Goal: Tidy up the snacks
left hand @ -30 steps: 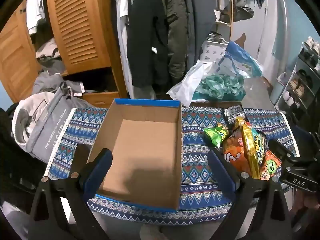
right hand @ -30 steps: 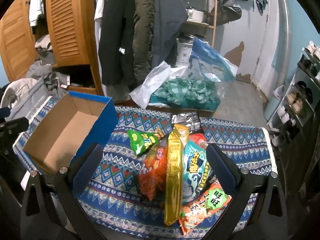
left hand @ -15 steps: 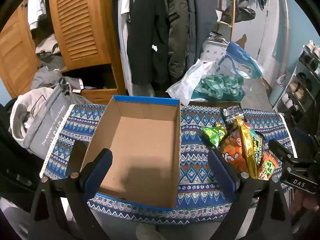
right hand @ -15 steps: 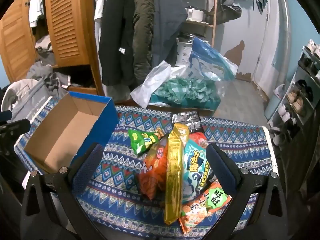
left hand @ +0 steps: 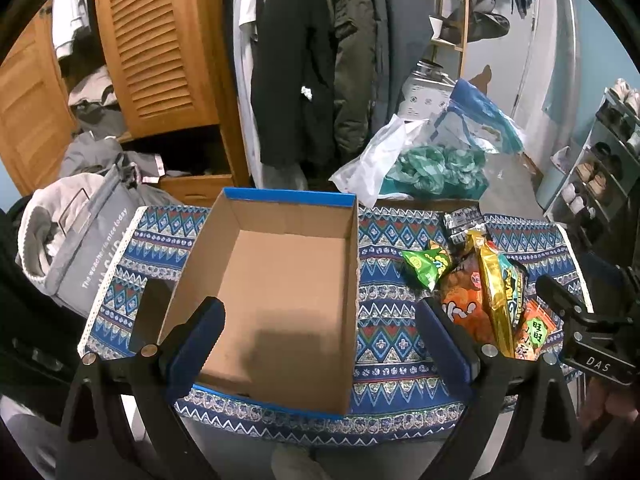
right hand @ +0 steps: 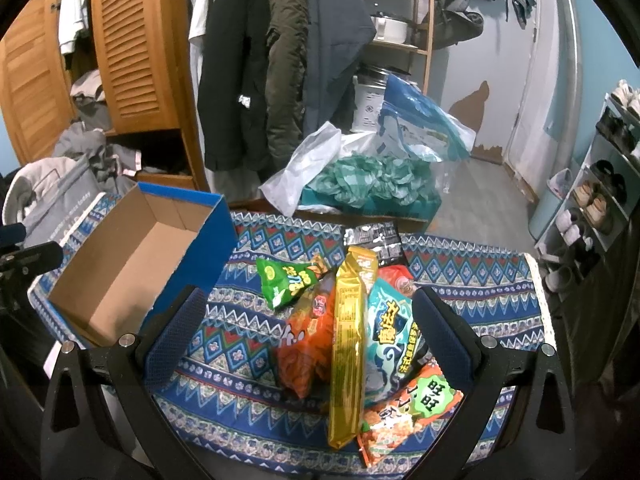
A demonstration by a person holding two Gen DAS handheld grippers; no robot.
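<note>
An empty cardboard box with blue outer walls sits on the left of a patterned cloth. A pile of snack packets lies to its right: a long gold packet on top, an orange bag, a teal bag, a green bag, a black packet and an orange-green packet. My left gripper is open above the box's near end. My right gripper is open above the snack pile, touching nothing.
The patterned cloth covers a small table with its front edge close to me. Behind it lie plastic bags with green fabric, hanging coats and a wooden wardrobe. A grey bag sits left; shoe racks stand right.
The left wrist view has drifted slightly so the box sits a little lower and nearer. The right view is nearly unchanged. Both grippers stay open.
</note>
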